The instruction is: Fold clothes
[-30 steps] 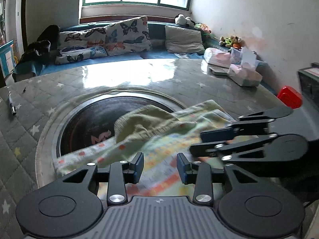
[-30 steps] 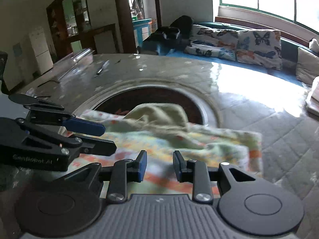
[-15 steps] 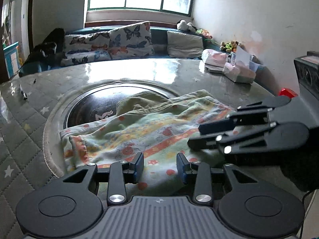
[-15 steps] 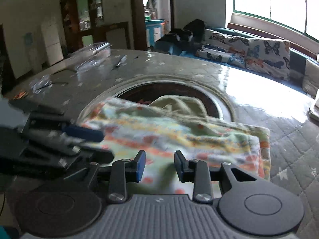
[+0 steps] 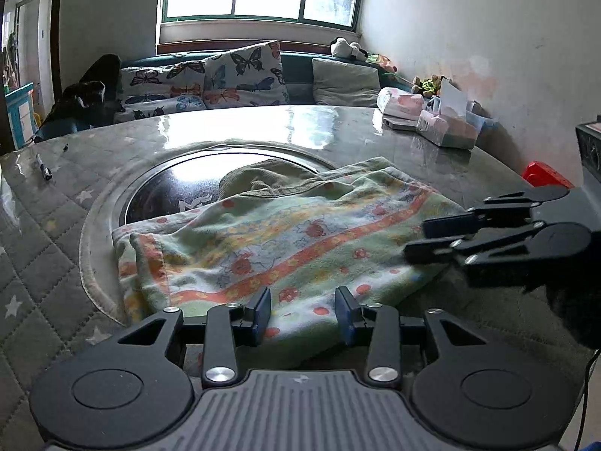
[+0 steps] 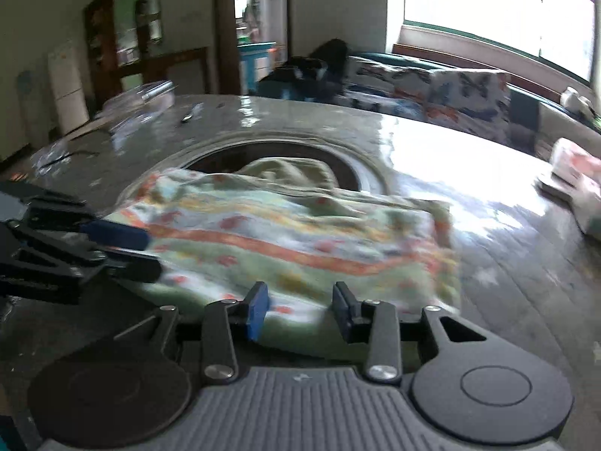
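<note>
**Printed garment lying across the round table, both grippers clear of it**

No brand or label on the cloth can be read; the white mark on the dark round glass inset [image 5: 176, 188] at the table's centre is too small for you to make out.

The folded pale-green cotton garment with orange stripes and red floral print [image 5: 285, 248] lies flat on the grey quilted star-patterned table cover [image 5: 41, 270], its far part overlapping the inset. In the left wrist view its long axis runs from near left to far right, following the orange stripe. An olive-green inner layer [image 5: 263, 176] shows at the far edge.

Your left gripper [image 5: 302, 314] hovers at the garment's near edge with its jaws set wide and nothing between them. Your right gripper [image 6: 300, 310] does likewise at the same edge, jaws wide and empty; the right wrist view is blurred.

To the far right, pink tissue packs [image 5: 447, 131] sit near the table rim, well apart from the garment. A black marker pen [image 5: 44, 167] lies far left. The cover between them and the garment is bare.
</note>
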A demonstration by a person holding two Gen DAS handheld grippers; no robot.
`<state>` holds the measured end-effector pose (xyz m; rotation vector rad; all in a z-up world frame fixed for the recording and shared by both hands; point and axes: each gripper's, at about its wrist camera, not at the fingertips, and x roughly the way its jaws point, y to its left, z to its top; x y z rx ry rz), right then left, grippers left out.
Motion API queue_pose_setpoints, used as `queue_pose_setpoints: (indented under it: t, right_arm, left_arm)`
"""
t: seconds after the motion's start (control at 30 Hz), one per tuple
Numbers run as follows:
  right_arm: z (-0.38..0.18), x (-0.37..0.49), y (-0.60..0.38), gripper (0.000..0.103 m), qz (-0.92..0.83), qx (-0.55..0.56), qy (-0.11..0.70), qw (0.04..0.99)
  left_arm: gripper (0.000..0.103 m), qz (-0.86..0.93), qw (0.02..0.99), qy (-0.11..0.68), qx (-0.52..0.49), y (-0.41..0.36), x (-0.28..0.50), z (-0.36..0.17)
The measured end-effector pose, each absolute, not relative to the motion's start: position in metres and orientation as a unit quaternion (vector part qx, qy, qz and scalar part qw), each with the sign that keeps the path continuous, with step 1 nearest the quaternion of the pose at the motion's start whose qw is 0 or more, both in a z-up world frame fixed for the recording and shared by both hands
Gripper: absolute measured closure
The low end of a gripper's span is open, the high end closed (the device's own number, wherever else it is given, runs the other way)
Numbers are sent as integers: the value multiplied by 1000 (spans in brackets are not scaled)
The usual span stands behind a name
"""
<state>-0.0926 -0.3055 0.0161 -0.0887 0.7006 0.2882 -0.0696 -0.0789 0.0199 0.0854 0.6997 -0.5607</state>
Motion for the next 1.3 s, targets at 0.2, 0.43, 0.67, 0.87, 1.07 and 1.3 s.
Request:
queue_pose_setpoints:
  t: [0.2, 0.43, 0.67, 0.87, 1.07, 1.3]
  right_arm:
    - [17, -89, -321, 70, 118, -33, 341, 932]
    - [18, -75, -326, 70, 116, -25, 343, 932]
    - [17, -61, -331, 70, 111, -17, 347, 931]
    - [19, -54, -336, 69, 106, -10, 348, 931]
    - [23, -30, -329, 69, 111, -16, 339, 934]
    - [9, -7, -335, 70, 99, -10, 352, 931]
  left_arm:
    - [60, -270, 901, 339, 31, -72, -71, 20]
    - [55, -263, 900, 348, 8, -50, -71, 22]
    - [55, -260, 900, 350, 4, -46, -71, 23]
    - [55, -241, 906, 347, 1, -35, -67, 32]
    - [57, -230, 911, 344, -10, -39, -42, 34]
    - [57, -201, 907, 369, -19, -31, -13, 19]
